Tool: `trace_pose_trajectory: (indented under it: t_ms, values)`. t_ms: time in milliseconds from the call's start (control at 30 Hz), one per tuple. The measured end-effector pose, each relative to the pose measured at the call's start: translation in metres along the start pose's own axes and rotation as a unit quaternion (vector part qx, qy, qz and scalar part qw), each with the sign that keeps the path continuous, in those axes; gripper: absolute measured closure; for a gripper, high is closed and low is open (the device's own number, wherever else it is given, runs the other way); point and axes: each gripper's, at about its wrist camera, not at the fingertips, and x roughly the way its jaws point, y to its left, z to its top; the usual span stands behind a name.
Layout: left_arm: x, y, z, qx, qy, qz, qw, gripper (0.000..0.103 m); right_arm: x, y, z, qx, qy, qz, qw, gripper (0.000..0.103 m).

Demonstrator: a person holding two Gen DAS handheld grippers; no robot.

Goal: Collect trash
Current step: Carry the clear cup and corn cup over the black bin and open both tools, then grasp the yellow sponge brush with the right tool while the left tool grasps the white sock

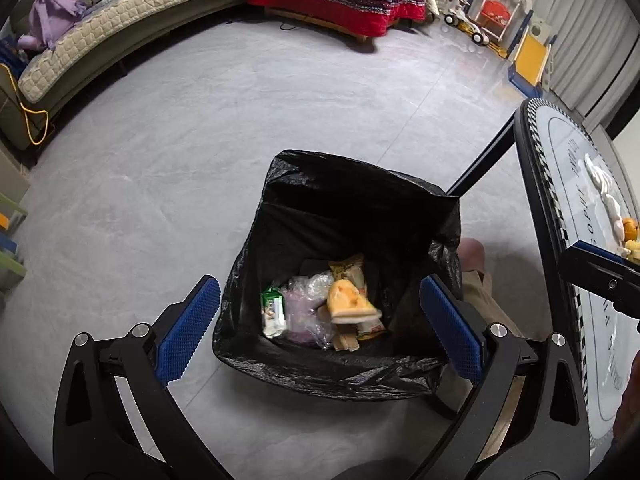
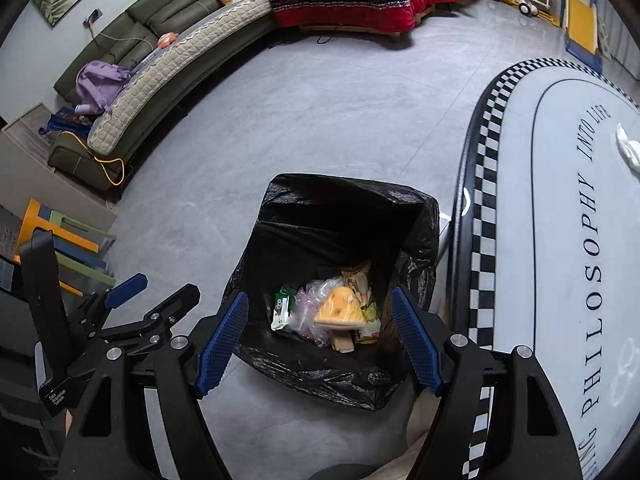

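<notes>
A bin lined with a black bag (image 1: pixel 340 176) (image 2: pixel 344 192) stands on the grey floor beside the table. Inside it lie a yellow-orange wrapper (image 1: pixel 348 300) (image 2: pixel 340 310), a green packet (image 1: pixel 273 308) (image 2: pixel 281 307), clear plastic (image 1: pixel 308 300) and other scraps. My left gripper (image 1: pixel 319 282) hangs over the bag's mouth, open wide, with nothing between its blue pads. My right gripper (image 2: pixel 319 295) hovers over the same opening, also open and empty. In the right wrist view, the left gripper's finger (image 2: pixel 132 284) shows at the left.
A white table with a checkered rim (image 2: pixel 486 200) (image 1: pixel 536 152) stands right of the bin, with crumpled white paper (image 2: pixel 628 148) on it. A curved sofa (image 2: pixel 172 56), a red blanket (image 1: pixel 336 4), toys (image 1: pixel 496 16) and coloured stools (image 2: pixel 60 236) ring the floor. A person's knee (image 1: pixel 472 252) is beside the bin.
</notes>
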Motion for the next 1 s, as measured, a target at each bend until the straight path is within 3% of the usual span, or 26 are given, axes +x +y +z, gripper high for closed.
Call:
trace_pose_trajectory:
  t_ms: [200, 467, 1000]
  values:
    - [-0.006, -0.029, 0.002, 0.03, -0.002, -0.01, 0.9995, 0.006, -0.018, -0.024, -0.005, 0.027, -0.017, -0.005, 0.999, 0.028]
    - [-0.012, -0.104, 0.016, 0.096, -0.006, -0.047, 0.9943, 0.006, -0.06, -0.08, -0.016, 0.073, -0.053, -0.033, 0.995, 0.028]
    - [-0.008, -0.293, 0.025, 0.257, -0.004, -0.114, 0.9598, 0.006, -0.136, -0.228, -0.043, 0.194, -0.103, -0.111, 0.969, 0.027]
